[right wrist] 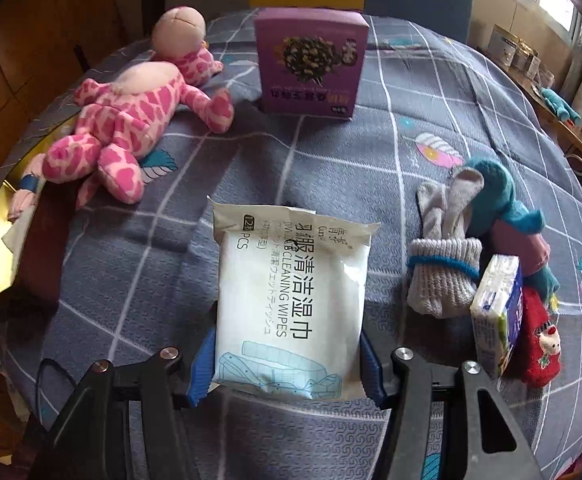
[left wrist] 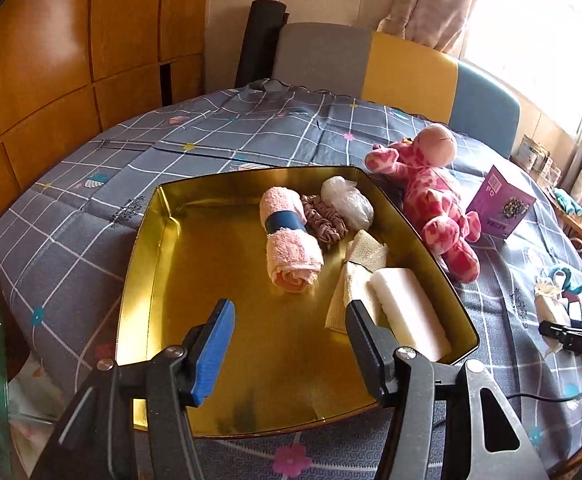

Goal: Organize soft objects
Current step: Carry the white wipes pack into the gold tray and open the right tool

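A gold tin tray (left wrist: 163, 264) holds a rolled pink towel (left wrist: 291, 244), a scrunchie (left wrist: 325, 220), a clear plastic bag (left wrist: 347, 200), beige cloth (left wrist: 365, 256) and a white foam block (left wrist: 407, 312). My left gripper (left wrist: 291, 344) is open and empty above the tray's near part. My right gripper (right wrist: 287, 364) is shut on a white pack of cleaning wipes (right wrist: 291, 304), held just above the cloth. A pink spotted plush (right wrist: 131, 120) lies left of the pack; it also shows in the left wrist view (left wrist: 431, 196), beside the tray.
A purple box (right wrist: 311, 64) stands behind the wipes. Grey knit socks (right wrist: 443, 256), a teal glove (right wrist: 499, 204), a tissue pack (right wrist: 495, 312) and a red sock (right wrist: 539, 344) lie at the right. A grey checked cloth (left wrist: 211, 136) covers the round table. Chairs (left wrist: 407, 68) stand behind.
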Action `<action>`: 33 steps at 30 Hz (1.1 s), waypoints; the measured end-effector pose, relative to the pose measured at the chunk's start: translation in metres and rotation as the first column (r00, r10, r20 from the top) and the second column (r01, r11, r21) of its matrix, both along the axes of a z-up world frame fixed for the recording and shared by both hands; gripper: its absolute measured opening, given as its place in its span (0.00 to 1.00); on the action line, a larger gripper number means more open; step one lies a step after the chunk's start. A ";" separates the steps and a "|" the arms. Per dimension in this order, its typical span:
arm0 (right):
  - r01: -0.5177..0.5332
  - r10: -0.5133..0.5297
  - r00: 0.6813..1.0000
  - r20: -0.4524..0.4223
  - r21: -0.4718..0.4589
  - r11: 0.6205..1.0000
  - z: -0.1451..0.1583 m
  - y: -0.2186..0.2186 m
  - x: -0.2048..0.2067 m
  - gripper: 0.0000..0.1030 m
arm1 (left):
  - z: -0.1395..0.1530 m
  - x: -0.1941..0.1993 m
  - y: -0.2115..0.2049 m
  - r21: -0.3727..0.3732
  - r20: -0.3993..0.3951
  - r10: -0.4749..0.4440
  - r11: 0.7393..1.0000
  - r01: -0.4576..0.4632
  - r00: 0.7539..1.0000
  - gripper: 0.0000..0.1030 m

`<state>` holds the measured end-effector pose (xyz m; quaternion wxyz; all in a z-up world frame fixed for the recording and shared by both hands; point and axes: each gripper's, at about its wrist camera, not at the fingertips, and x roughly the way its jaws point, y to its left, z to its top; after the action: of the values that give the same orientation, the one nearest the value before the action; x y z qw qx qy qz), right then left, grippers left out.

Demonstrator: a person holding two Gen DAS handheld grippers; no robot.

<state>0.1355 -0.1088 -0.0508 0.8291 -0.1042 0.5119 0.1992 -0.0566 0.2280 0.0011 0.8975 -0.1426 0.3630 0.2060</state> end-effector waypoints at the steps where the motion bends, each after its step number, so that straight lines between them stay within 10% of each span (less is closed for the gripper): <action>1: -0.014 0.014 1.000 0.013 0.009 1.000 0.007 0.005 -0.003 0.57 | 0.000 -0.001 0.002 -0.002 0.002 0.004 1.000 -0.004 1.000 0.57; 8: -0.213 0.206 0.975 0.086 0.072 0.974 0.049 0.081 -0.039 0.57 | 0.002 -0.017 0.030 -0.026 0.025 0.082 0.996 -0.081 0.996 0.57; 15: -0.461 0.443 0.885 0.145 0.129 0.878 0.079 0.191 -0.087 0.57 | 0.008 -0.041 0.067 -0.032 0.054 0.198 0.980 -0.197 0.979 0.57; 23: -0.611 0.604 0.792 0.090 0.101 0.785 0.046 0.289 -0.112 0.58 | -0.001 -0.053 0.081 -0.059 0.039 0.228 0.973 -0.225 0.973 0.58; 33: -0.564 0.572 0.819 -0.050 0.113 0.818 0.001 0.293 -0.100 0.64 | -0.005 -0.049 0.077 -0.059 0.028 0.216 0.975 -0.214 0.976 0.61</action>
<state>0.0360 0.1845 -0.0494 0.7144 -0.2049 0.4810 0.4651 -0.1052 0.3047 -0.0039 0.8716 -0.2096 0.3358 0.2892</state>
